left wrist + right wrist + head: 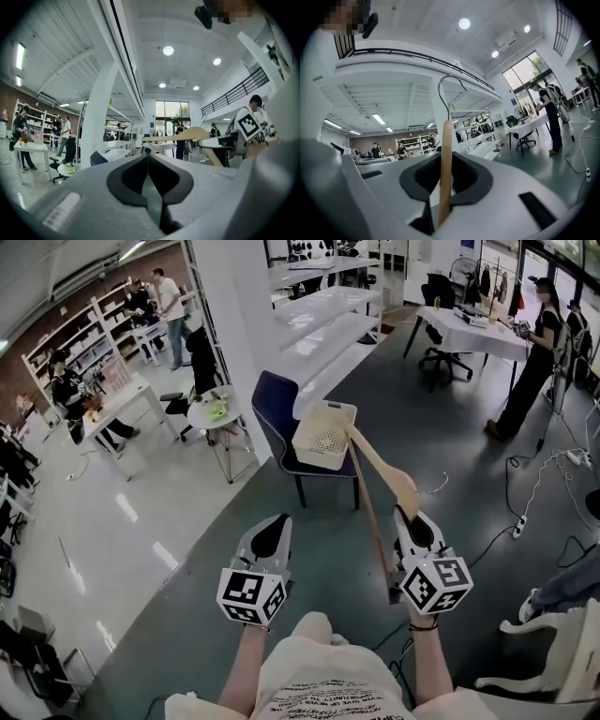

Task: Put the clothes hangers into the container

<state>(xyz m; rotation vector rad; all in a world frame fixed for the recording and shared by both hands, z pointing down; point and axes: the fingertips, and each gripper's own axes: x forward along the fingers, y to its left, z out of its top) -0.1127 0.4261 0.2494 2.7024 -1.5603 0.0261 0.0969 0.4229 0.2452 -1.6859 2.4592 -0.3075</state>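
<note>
My right gripper (411, 515) is shut on a wooden clothes hanger (382, 468). The hanger stands on edge and its metal hook (449, 91) points forward. In the right gripper view the wooden bar (446, 136) is pinched upright between the jaws. Ahead of it, a cream perforated container (323, 435) rests on a dark blue chair (274, 407). My left gripper (275, 527) hangs level beside the right one, its jaws together with nothing in them. The left gripper view shows the hanger (185, 135) and the right gripper's marker cube (247, 123) off to the right.
A white pillar and long white tables (314, 329) stand behind the chair. A small round table (214, 413) is to its left. A person (527, 371) stands by a desk at the far right. Cables (539, 484) and a white chair (562, 662) lie right.
</note>
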